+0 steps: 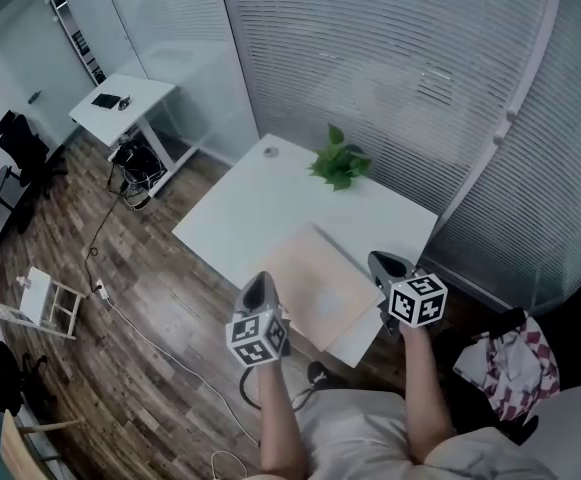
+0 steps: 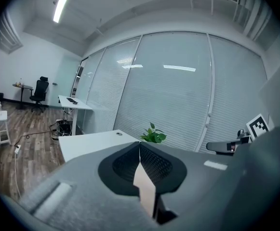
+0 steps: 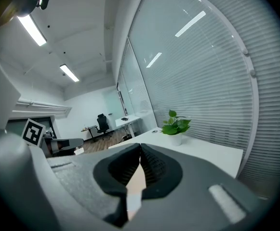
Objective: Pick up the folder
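A beige folder (image 1: 315, 280) lies flat on the white table (image 1: 270, 198), near its front edge. My left gripper (image 1: 260, 281) is at the folder's left edge and my right gripper (image 1: 383, 261) at its right corner. Both are shut, pads meeting with nothing visibly pinched. In the left gripper view the jaws of the left gripper (image 2: 140, 150) are closed, and a beige strip of folder (image 2: 147, 189) shows through the gap beneath them. The right gripper view shows the same for the right gripper (image 3: 140, 153). Whether either one touches the folder I cannot tell.
A potted green plant (image 1: 340, 160) stands at the table's far side by the blinds-covered glass wall. A second desk (image 1: 120, 98), a black office chair (image 1: 20, 143) and a small white stand (image 1: 45, 303) are at the left. A checked bag (image 1: 505, 363) lies at the right.
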### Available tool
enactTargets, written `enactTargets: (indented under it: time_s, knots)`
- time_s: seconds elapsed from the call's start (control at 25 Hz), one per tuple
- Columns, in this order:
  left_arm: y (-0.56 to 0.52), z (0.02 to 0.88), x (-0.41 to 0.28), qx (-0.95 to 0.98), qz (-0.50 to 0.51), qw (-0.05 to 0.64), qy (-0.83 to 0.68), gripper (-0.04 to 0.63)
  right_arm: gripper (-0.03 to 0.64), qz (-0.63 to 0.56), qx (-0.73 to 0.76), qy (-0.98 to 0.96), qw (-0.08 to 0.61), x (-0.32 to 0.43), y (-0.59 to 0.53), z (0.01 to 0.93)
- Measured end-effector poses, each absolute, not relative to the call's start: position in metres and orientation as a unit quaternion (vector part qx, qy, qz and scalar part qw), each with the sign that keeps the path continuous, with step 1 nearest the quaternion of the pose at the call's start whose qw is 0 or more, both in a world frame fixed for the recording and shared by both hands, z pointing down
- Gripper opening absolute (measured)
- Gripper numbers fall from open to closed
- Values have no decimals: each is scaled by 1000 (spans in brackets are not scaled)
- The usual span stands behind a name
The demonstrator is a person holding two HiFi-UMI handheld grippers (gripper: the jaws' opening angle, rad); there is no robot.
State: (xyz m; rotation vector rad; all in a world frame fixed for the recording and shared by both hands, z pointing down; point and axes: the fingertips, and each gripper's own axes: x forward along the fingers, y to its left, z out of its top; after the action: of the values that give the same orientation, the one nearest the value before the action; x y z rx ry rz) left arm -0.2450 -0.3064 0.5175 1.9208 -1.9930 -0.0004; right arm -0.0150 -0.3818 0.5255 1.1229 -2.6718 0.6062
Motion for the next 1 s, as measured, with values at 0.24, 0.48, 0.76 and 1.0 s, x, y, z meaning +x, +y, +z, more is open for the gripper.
enactTargets:
  time_s: [0.24,0.48,0.76,1.0]
  knots:
    - [-327,551,-263,680,7,214,-701,8,2,210,385,-892,106,-31,-395,555]
    - [-330,590,-279,649,7,251,-718,9,2,203,376,-894,134,-44,-418,574]
    - [-313,646,-291,607,21,310,-731,9,2,220,352,-895,164,-64,-433,606]
    - [-300,680,-278,592,47,337,-731,11,67,216,305,-902,216,-77,-439,638]
